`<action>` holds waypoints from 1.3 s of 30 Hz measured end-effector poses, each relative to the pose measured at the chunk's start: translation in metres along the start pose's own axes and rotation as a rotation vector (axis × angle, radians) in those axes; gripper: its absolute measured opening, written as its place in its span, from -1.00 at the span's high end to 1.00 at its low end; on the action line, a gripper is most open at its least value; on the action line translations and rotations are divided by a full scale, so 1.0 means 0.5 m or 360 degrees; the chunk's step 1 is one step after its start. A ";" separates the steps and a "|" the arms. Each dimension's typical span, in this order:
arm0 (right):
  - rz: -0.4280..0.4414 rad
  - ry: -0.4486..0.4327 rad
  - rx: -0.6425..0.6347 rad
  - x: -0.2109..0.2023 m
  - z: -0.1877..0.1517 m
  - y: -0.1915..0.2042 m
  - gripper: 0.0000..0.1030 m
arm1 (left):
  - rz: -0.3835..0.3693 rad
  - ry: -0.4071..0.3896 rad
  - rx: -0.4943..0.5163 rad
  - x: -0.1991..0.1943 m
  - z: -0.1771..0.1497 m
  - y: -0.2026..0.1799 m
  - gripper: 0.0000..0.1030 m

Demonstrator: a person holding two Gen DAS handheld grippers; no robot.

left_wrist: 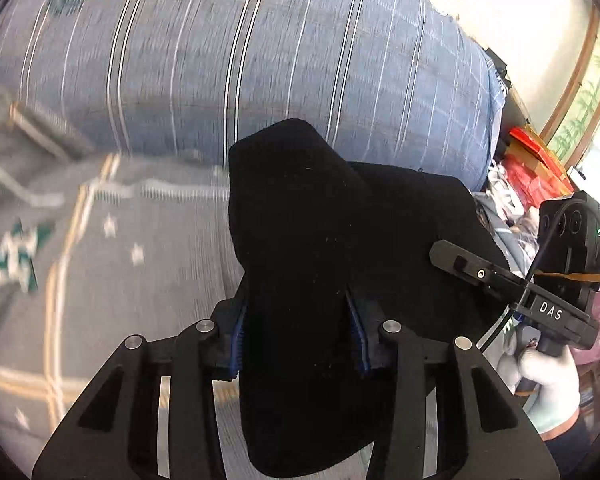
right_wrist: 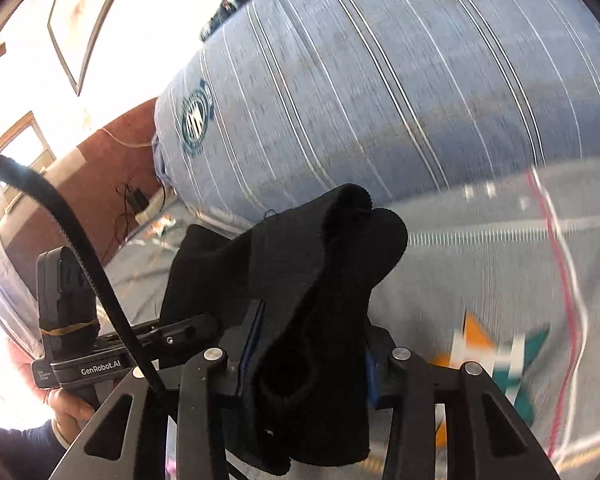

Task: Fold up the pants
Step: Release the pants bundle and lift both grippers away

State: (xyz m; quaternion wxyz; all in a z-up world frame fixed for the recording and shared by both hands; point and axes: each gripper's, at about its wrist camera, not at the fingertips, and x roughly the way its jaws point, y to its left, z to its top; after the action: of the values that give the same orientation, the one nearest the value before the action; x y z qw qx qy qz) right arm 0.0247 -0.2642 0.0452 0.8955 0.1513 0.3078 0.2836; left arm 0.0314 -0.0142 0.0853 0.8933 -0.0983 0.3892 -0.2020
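Left wrist view: the left gripper [left_wrist: 298, 340] is clamped on a thick bunch of the black pants [left_wrist: 320, 240], the blue finger pads [left_wrist: 238, 340] pressing in from both sides. The fabric pokes up past the fingers and hangs down between them, held above the grey patterned bedsheet [left_wrist: 80, 280]. Behind it sits a big blue striped quilt roll [left_wrist: 260, 60]. Off to the right you can see the right gripper [left_wrist: 440, 254] reaching into the same black fabric, held by a white-gloved hand [left_wrist: 540, 380], though this view doesn't show how its jaws stand. Some red boxes [left_wrist: 532, 164] are piled far right. Everything's pretty motion-blurred.

Right wrist view: the right gripper [right_wrist: 308, 356] is closed around another fold of the black pants [right_wrist: 300, 272], cloth bulging up over the fingertips and drooping below. The left gripper [right_wrist: 204, 326] comes in from the left, touching the same garment. The sheet [right_wrist: 480, 280] and the quilt roll [right_wrist: 380, 80] fill the background, and a black cable [right_wrist: 60, 216] loops across the near left.
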 end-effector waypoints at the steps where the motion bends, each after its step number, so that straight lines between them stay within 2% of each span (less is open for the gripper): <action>1: -0.0020 -0.0007 -0.0015 0.005 0.016 0.002 0.23 | 0.0022 0.0009 0.0011 0.010 0.017 0.002 0.22; 5: -0.0120 0.0012 -0.0035 0.053 0.052 -0.005 0.22 | 0.0120 0.0072 -0.0040 0.080 0.061 0.038 0.21; 7: -0.0245 0.0077 -0.0060 0.101 0.057 -0.019 0.15 | 0.0181 0.0164 -0.0100 0.123 0.061 0.068 0.21; 8: -0.0347 0.0136 -0.0086 0.126 0.053 -0.026 0.03 | 0.0216 0.0203 -0.0141 0.146 0.057 0.087 0.03; 9: -0.0465 0.0207 -0.0121 0.153 0.046 -0.031 -0.08 | 0.0224 0.0195 -0.0164 0.150 0.052 0.099 -0.09; 10: -0.0540 0.0255 -0.0149 0.172 0.035 -0.036 -0.13 | 0.0223 0.0164 -0.0198 0.152 0.047 0.114 -0.31; 11: -0.0538 0.0220 -0.0159 0.172 0.029 -0.037 -0.15 | 0.0225 0.0150 -0.0217 0.150 0.044 0.123 -0.45; 14: -0.0534 0.0171 -0.0166 0.148 0.021 -0.039 -0.22 | 0.0194 0.0138 -0.0252 0.144 0.036 0.134 -0.47; 16: -0.0535 0.0152 -0.0140 0.128 0.017 -0.034 -0.22 | 0.0235 0.0132 -0.0240 0.136 0.033 0.128 -0.46; 20: -0.0555 0.0101 -0.0187 0.090 0.009 0.002 -0.22 | 0.0412 0.0049 -0.0120 0.084 0.029 0.091 -0.45; 25: -0.0550 0.0009 -0.0251 0.042 0.000 0.072 -0.27 | 0.0469 -0.0073 -0.0071 0.003 0.011 0.063 -0.45; 27: -0.0557 0.0000 -0.0278 0.033 -0.012 0.097 -0.36 | 0.0511 -0.0117 -0.0035 -0.031 -0.006 0.048 -0.45; 33: -0.0512 0.0005 -0.0267 0.017 -0.060 0.142 -0.37 | 0.0616 -0.0176 0.0051 -0.086 -0.067 0.020 -0.46; 39: -0.0503 0.0012 -0.0219 0.006 -0.097 0.161 -0.37 | 0.0652 -0.0190 0.0042 -0.118 -0.119 0.012 -0.46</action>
State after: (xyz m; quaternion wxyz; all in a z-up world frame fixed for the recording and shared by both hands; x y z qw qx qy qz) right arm -0.0378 -0.1936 0.0425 0.9361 0.0382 0.3109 0.1602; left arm -0.0468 0.0159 0.0814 0.9384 -0.0173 0.3448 -0.0150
